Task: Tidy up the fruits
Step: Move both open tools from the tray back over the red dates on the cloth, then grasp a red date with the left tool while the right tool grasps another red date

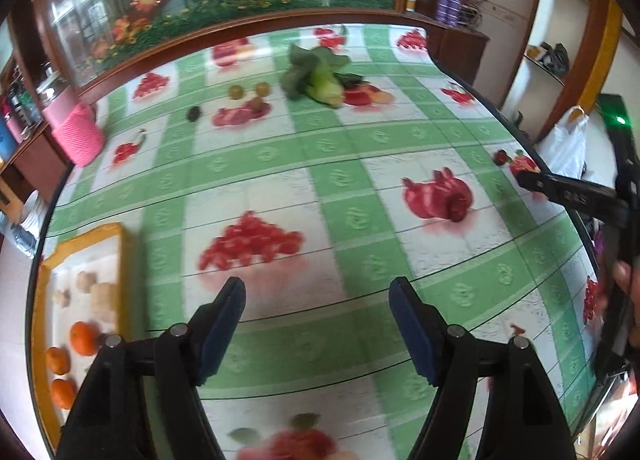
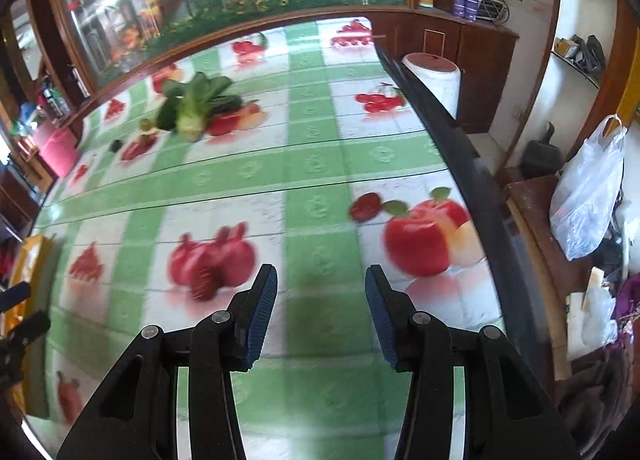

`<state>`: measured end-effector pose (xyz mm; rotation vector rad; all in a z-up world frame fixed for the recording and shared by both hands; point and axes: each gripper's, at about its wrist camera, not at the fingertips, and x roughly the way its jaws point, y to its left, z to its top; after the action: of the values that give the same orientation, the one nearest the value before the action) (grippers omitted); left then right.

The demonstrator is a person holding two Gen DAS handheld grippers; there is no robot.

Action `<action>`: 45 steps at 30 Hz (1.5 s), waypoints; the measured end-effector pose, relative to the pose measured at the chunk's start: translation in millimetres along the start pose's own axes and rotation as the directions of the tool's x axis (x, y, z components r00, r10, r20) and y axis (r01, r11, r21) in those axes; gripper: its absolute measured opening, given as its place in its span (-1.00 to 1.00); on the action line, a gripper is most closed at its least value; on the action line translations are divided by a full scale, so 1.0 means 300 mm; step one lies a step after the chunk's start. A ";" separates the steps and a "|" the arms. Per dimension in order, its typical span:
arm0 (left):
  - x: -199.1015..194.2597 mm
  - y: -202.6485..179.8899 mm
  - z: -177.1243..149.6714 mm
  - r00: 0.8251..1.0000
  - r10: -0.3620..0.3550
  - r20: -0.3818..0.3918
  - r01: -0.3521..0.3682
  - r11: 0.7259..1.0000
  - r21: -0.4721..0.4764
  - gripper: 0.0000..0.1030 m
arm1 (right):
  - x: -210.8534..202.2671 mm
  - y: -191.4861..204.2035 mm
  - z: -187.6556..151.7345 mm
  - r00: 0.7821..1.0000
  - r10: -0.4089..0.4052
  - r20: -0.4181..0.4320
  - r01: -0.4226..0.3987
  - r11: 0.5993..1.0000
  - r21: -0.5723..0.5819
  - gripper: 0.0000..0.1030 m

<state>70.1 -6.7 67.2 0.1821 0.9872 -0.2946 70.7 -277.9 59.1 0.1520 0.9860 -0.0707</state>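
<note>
Left tool (image 1: 316,292) and right tool (image 2: 320,280) hover open above the worktop (image 1: 340,148). Three oranges (image 1: 84,338) sit in a yellow tray (image 1: 120,236)

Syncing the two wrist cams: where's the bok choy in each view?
Left wrist: bok choy sits top centre, at the far end of the table.
Right wrist: bok choy sits upper left, far end.
Shared landmark: the small dark fruit lying left of it.
</note>
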 end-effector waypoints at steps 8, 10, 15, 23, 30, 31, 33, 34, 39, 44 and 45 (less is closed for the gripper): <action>0.071 -0.128 0.030 0.999 -0.016 -0.036 0.017 0.999 0.034 0.49 | 0.142 -0.060 0.068 0.999 -0.038 -0.029 0.036 0.997 -0.072 -0.12; 0.089 -0.155 0.041 0.999 -0.023 -0.044 0.025 0.999 0.039 0.49 | 0.163 -0.076 0.080 0.999 -0.038 -0.036 0.036 0.998 -0.061 -0.12; 0.136 -0.231 0.080 0.997 -0.051 -0.057 0.053 0.997 0.050 0.49 | 0.182 -0.080 0.103 0.999 -0.026 -0.020 0.024 0.996 -0.080 -0.33; 0.256 -0.339 0.156 0.988 -0.123 -0.090 0.124 0.992 0.014 0.13 | 0.178 -0.086 0.115 1.000 0.000 -0.030 -0.003 0.994 -0.108 -0.47; 0.295 -0.393 0.159 0.990 -0.120 -0.074 0.124 0.991 0.050 -0.54 | 0.131 -0.082 0.103 0.999 0.029 -0.033 -0.033 0.991 -0.131 -0.47; 0.288 -0.382 0.154 0.988 -0.137 -0.076 0.140 0.990 0.033 -0.54 | 0.122 -0.081 0.101 0.999 0.031 -0.029 -0.035 0.990 -0.136 -0.47; 0.271 -0.349 0.136 0.984 -0.158 -0.080 0.158 0.987 0.000 -0.55 | 0.098 -0.076 0.093 0.999 0.040 -0.024 -0.043 0.989 -0.145 -0.47; 0.259 -0.329 0.124 0.983 -0.169 -0.079 0.168 0.986 -0.018 -0.54 | 0.088 -0.073 0.091 0.999 0.047 -0.023 -0.049 0.988 -0.148 -0.47; 0.160 -0.242 0.047 0.982 -0.182 -0.042 0.177 0.980 -0.093 -0.54 | 0.022 -0.018 0.071 0.996 0.093 -0.013 -0.093 0.977 -0.189 -0.47; 0.045 -0.144 -0.046 0.990 -0.144 -0.003 0.141 0.977 -0.158 -0.54 | -0.036 0.098 0.032 0.988 0.151 -0.018 -0.151 0.957 -0.246 -0.47; 0.018 -0.119 -0.070 0.991 -0.136 0.006 0.135 0.976 -0.173 -0.54 | -0.046 0.130 0.021 0.987 0.160 -0.020 -0.160 0.952 -0.260 -0.47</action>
<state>44.6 -35.3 50.7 -0.0434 1.0280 -0.3314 73.4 -240.6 77.7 -0.0112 0.9695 0.2080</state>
